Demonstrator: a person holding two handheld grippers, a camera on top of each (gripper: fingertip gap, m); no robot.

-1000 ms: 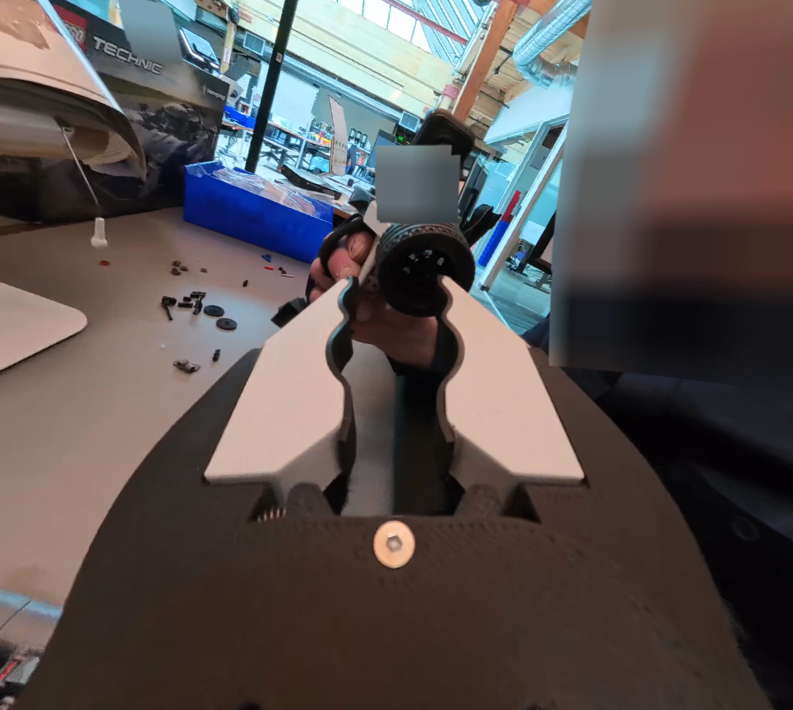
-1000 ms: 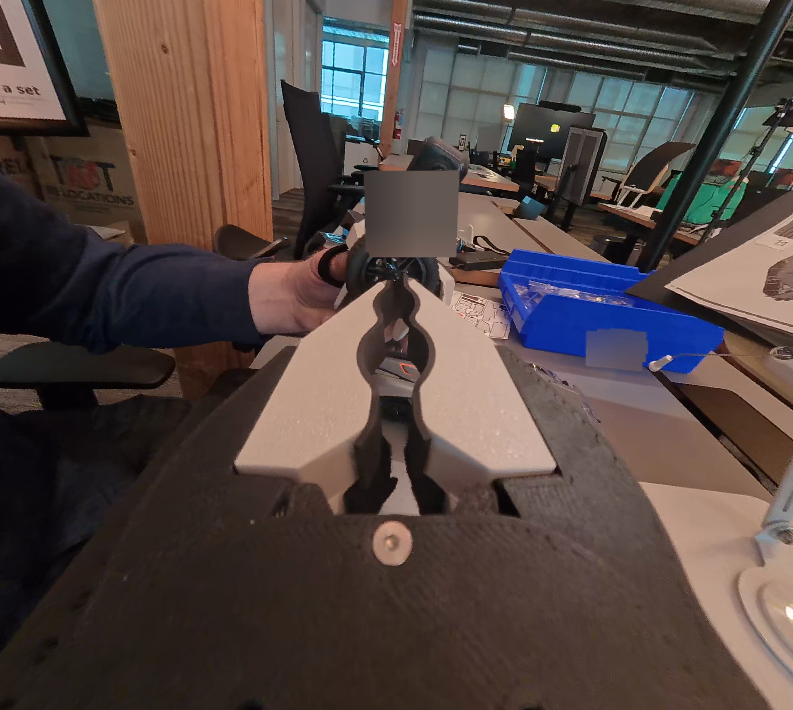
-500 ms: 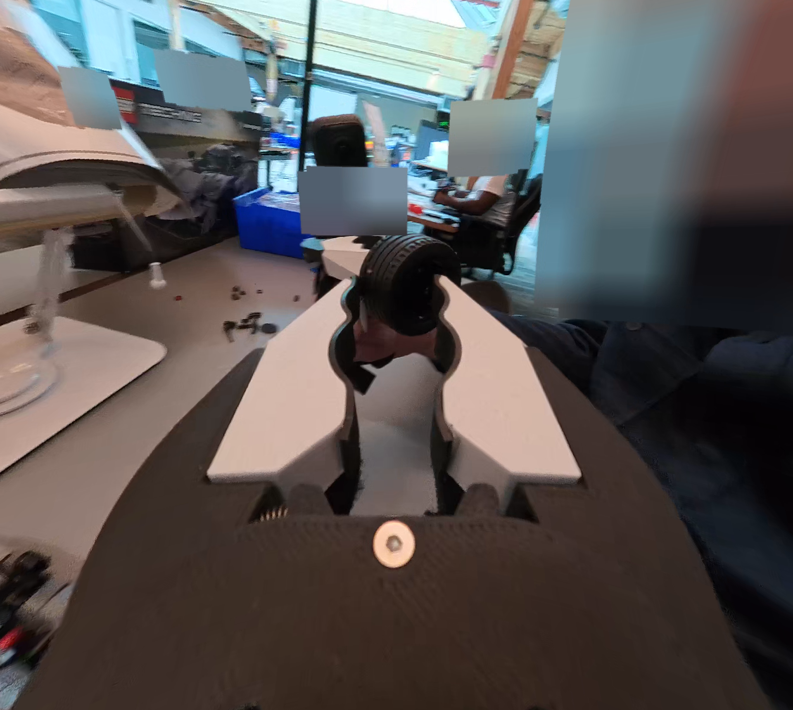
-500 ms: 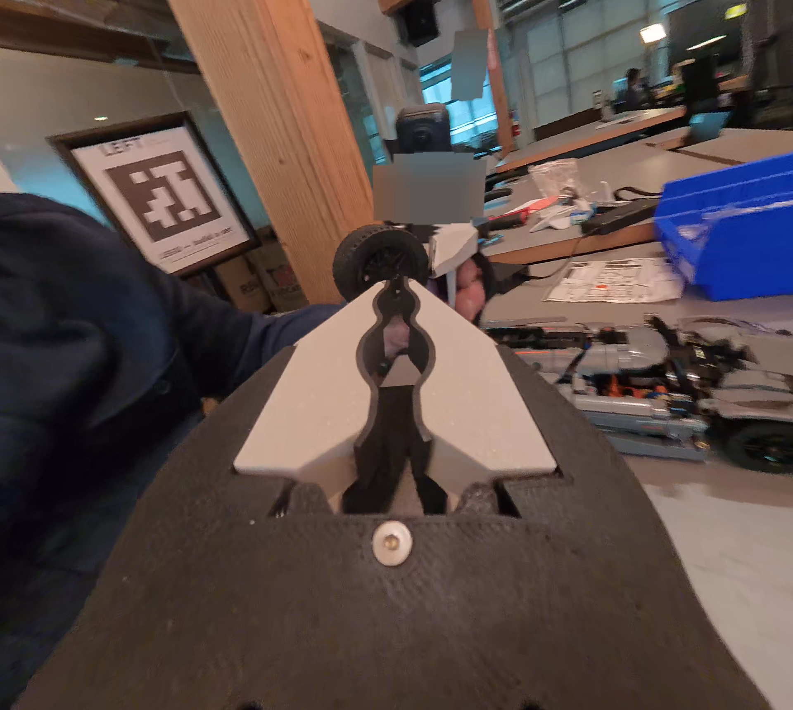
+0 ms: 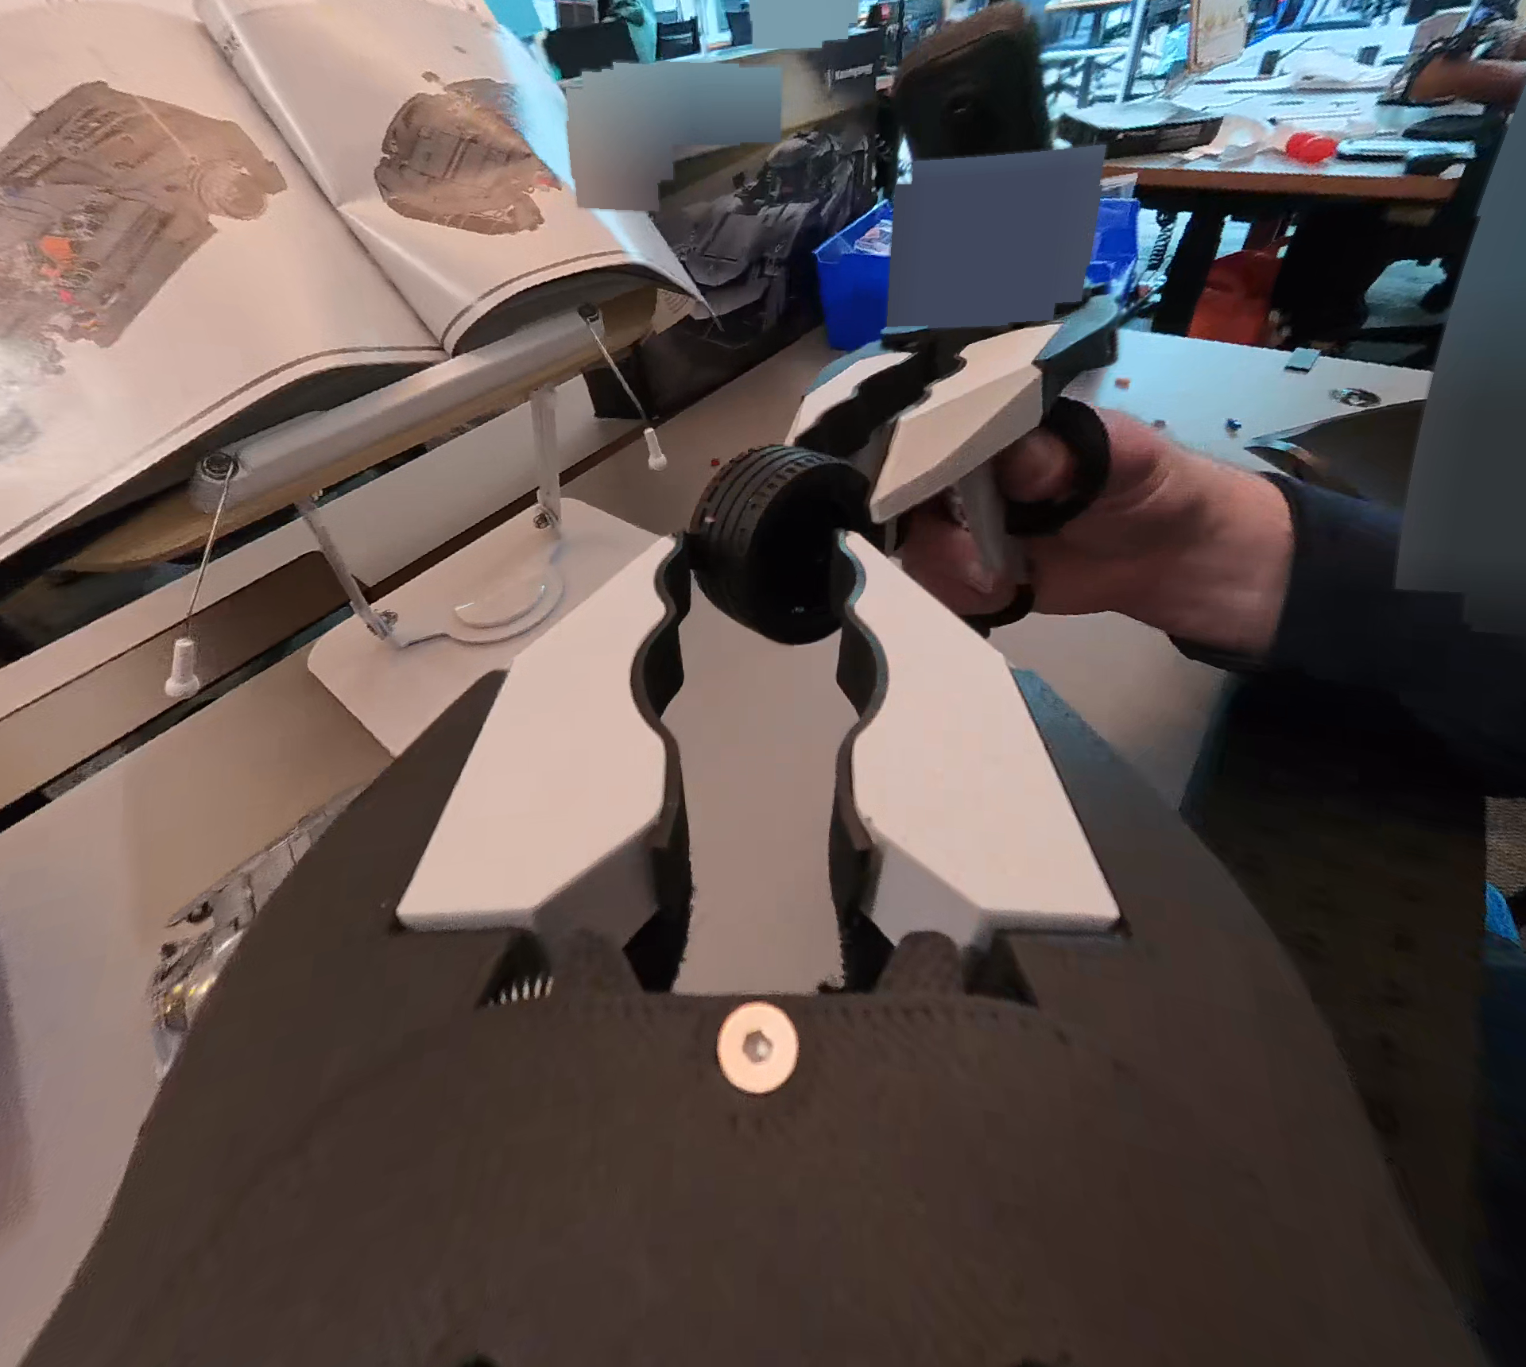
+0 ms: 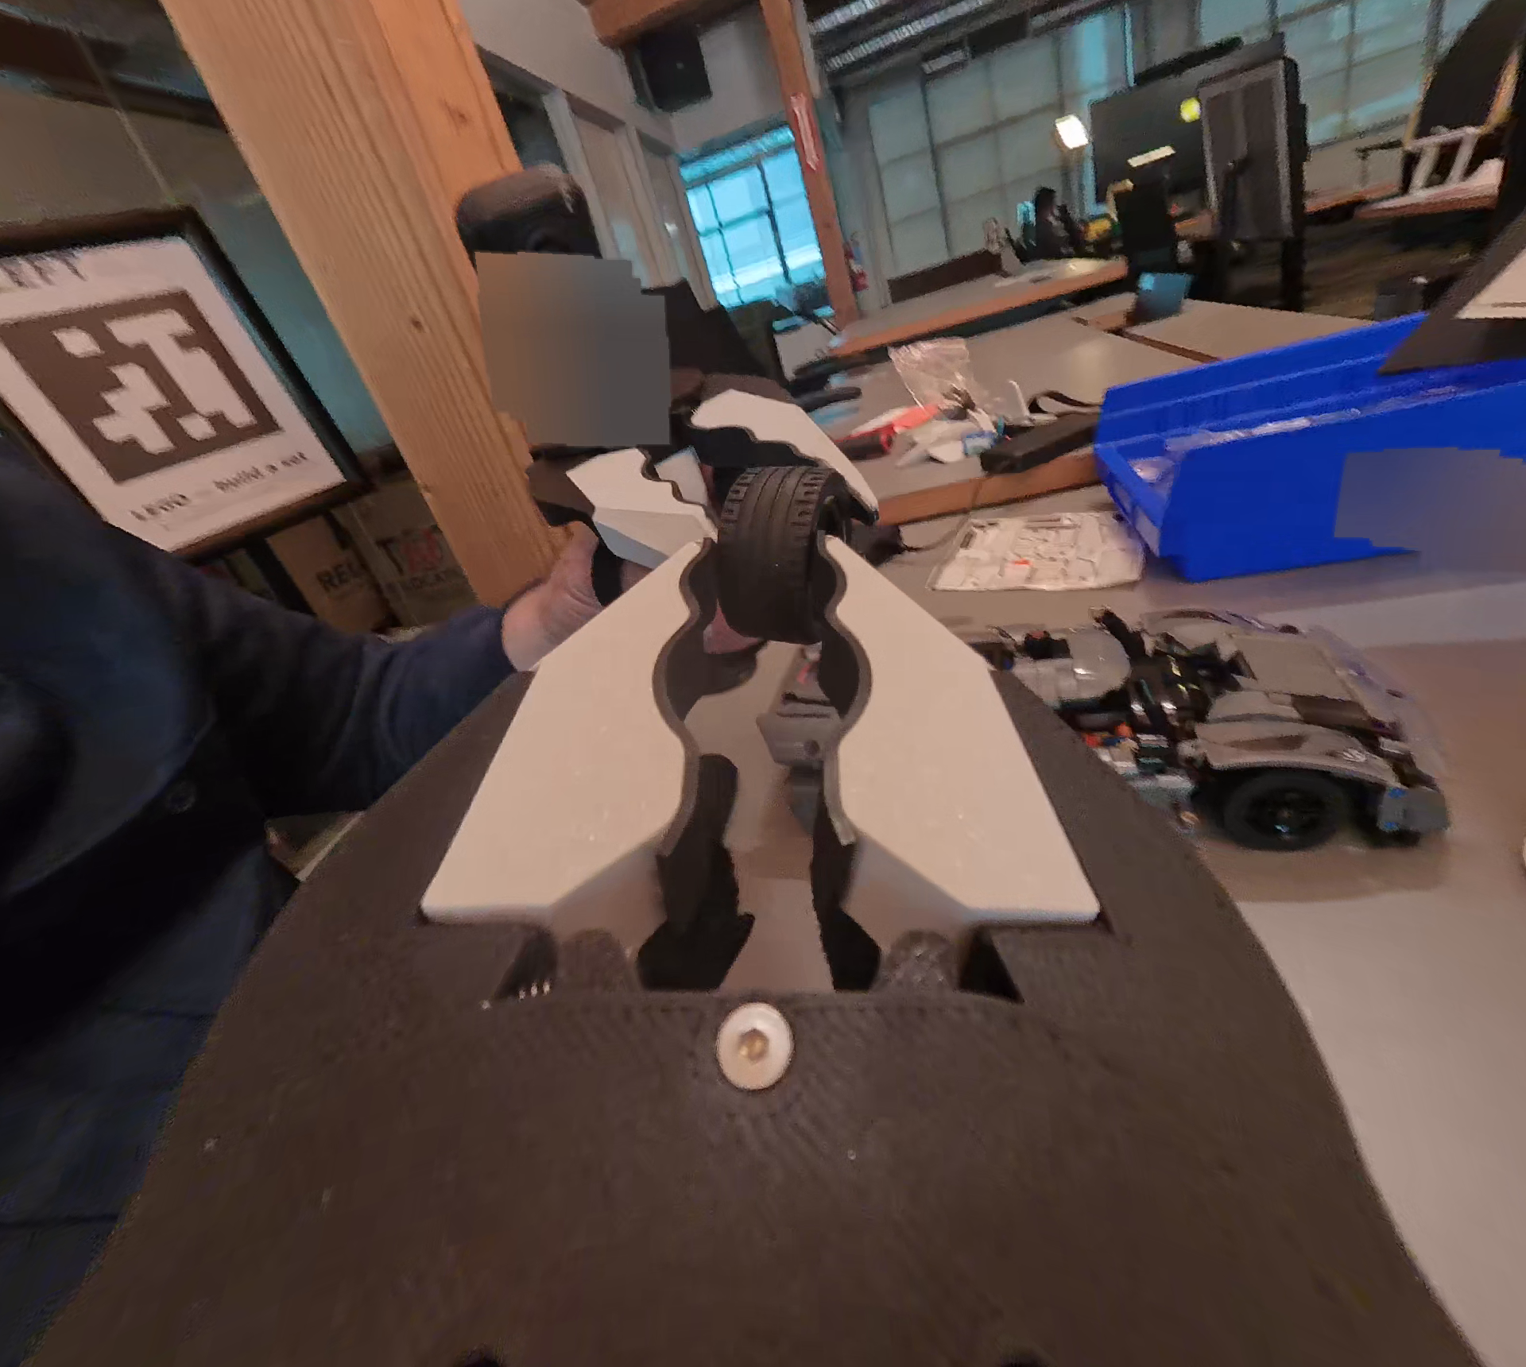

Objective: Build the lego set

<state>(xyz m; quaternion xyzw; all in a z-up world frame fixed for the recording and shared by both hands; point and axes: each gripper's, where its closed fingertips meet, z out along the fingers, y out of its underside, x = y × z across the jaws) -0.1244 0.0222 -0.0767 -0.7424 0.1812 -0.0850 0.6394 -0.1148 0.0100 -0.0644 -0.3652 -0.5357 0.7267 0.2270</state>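
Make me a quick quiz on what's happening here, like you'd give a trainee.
1. True or false: the black wheel is lying on the table.
2. Where is the grey toy car? A) on the table B) inside the blue bin C) held in a gripper
3. Fill in: the white stand holds an open ____.

Key:
1. False. It is held up in the air, between the fingers of the left gripper and the right gripper.
2. A.
3. Book.
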